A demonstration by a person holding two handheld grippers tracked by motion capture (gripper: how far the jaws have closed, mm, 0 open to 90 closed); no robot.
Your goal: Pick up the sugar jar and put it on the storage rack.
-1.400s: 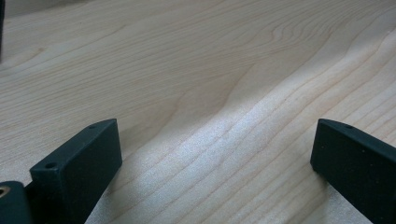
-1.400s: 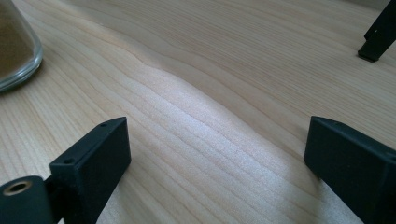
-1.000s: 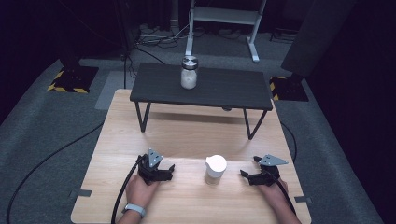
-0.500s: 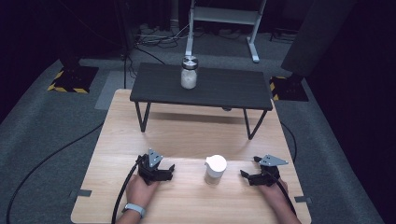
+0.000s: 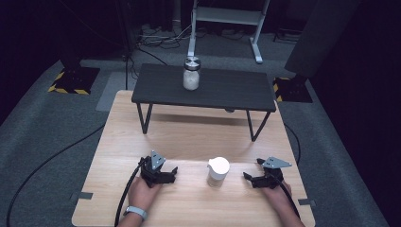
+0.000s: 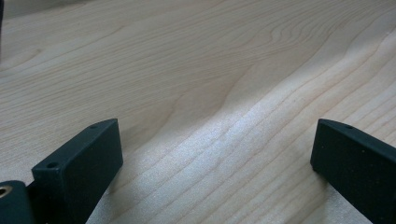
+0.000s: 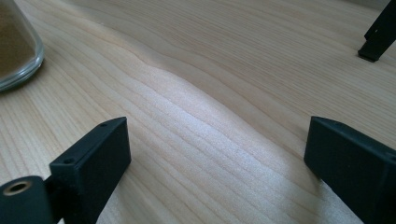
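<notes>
— Well, how are the jaws seen?
— Both the left gripper (image 5: 171,174) and right gripper (image 5: 249,178) are spread, nothing between them, on the table (image 5: 189,137).
— And the white-lidded jar (image 5: 218,171)?
— Between them from above; at ten o'clock in the right gripper view, brown contents (image 7: 11,39) are revealed.

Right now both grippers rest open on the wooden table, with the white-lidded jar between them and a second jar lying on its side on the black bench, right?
Nearly. The second jar stands upright on the black bench, as the high view shows. The rest holds: the left gripper and right gripper rest open on the wooden table, the white-lidded jar between them.
</notes>
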